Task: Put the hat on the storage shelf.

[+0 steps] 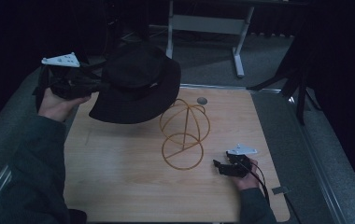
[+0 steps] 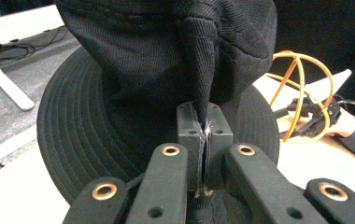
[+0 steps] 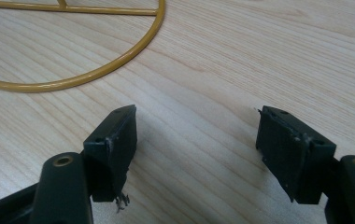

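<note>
at the upper left of the high view, the left gripper [image 1: 102,85] is held raised above the table [image 1: 119,186], its jaws pinching a fold of the black hat [image 1: 138,84], which hangs just beside the yellow wire stand [image 1: 184,135]. the right gripper [image 1: 217,166] lies low at the lower right, jaws spread wide with nothing between them.

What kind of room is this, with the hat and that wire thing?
Probably a recording workspace or lab, not a home: a bare wooden table ringed by dark curtains, a white desk frame behind, and a person working hand-held tongs on cables.
</note>
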Demonstrator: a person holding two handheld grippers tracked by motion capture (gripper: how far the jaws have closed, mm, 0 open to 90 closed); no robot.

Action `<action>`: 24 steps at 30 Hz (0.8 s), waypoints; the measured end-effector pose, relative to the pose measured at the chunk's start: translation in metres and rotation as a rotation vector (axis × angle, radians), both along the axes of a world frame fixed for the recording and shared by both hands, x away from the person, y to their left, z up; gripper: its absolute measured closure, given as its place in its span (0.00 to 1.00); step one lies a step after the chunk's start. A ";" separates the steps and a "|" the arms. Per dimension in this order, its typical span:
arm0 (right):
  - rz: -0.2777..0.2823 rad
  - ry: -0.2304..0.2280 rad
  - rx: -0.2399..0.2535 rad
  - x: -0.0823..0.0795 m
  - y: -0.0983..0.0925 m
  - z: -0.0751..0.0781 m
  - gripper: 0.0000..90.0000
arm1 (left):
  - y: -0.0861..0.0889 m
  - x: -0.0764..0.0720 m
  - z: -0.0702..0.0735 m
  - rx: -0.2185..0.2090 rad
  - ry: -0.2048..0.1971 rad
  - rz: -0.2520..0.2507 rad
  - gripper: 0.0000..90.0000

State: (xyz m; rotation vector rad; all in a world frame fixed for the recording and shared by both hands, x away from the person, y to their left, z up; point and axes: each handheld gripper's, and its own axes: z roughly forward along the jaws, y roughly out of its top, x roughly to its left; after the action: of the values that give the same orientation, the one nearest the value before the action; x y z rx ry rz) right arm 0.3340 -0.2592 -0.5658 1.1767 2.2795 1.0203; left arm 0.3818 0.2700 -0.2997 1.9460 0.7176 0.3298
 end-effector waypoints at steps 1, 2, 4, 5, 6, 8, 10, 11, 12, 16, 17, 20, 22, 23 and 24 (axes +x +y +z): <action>0.000 0.000 0.000 0.000 0.000 0.000 0.32 | 0.000 0.000 0.001 -0.009 0.002 -0.009 0.99; 0.000 0.000 0.000 0.000 0.000 0.000 0.32 | -0.001 -0.001 0.001 -0.014 0.004 -0.015 0.99; 0.000 0.001 -0.001 0.000 0.000 0.000 0.32 | -0.003 -0.001 0.002 -0.018 0.006 -0.025 0.99; 0.000 0.001 -0.001 0.000 0.000 0.000 0.32 | -0.004 -0.002 0.003 -0.017 0.006 -0.028 0.99; 0.000 0.001 -0.001 0.000 0.000 0.000 0.32 | -0.005 -0.003 0.004 -0.020 0.006 -0.032 0.99; 0.001 0.001 -0.001 0.000 0.000 0.000 0.32 | -0.006 -0.004 0.006 -0.028 0.004 -0.040 0.99; 0.000 0.002 -0.001 0.000 0.000 0.000 0.32 | -0.008 -0.004 0.007 -0.034 0.000 -0.051 0.99; 0.000 0.001 -0.001 0.000 0.000 0.000 0.32 | -0.009 -0.005 0.008 -0.035 -0.004 -0.054 0.99; 0.001 0.001 -0.001 0.000 0.000 0.000 0.32 | -0.009 -0.005 0.008 -0.041 -0.005 -0.053 0.99; 0.000 0.002 -0.001 0.000 0.000 0.000 0.32 | -0.010 -0.006 0.011 -0.056 -0.009 -0.067 0.99; 0.000 0.003 -0.001 0.000 0.000 0.000 0.32 | -0.011 -0.006 0.012 -0.058 -0.011 -0.071 0.99; 0.000 0.002 -0.002 0.000 0.000 0.000 0.32 | -0.013 -0.007 0.014 -0.065 -0.015 -0.085 0.99; 0.000 0.003 -0.002 0.000 0.000 0.000 0.32 | -0.014 -0.007 0.016 -0.069 -0.015 -0.092 0.99; 0.000 0.003 -0.002 0.000 0.000 0.000 0.32 | -0.016 -0.008 0.016 -0.072 -0.016 -0.095 0.99; 0.000 0.002 -0.002 0.000 0.000 0.000 0.32 | -0.017 -0.008 0.017 -0.070 -0.017 -0.100 0.99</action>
State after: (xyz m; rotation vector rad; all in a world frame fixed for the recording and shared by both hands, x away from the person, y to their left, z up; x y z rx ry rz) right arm 0.3339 -0.2593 -0.5657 1.1776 2.2820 1.0169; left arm 0.3741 0.2528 -0.2825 1.9029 0.6109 0.2566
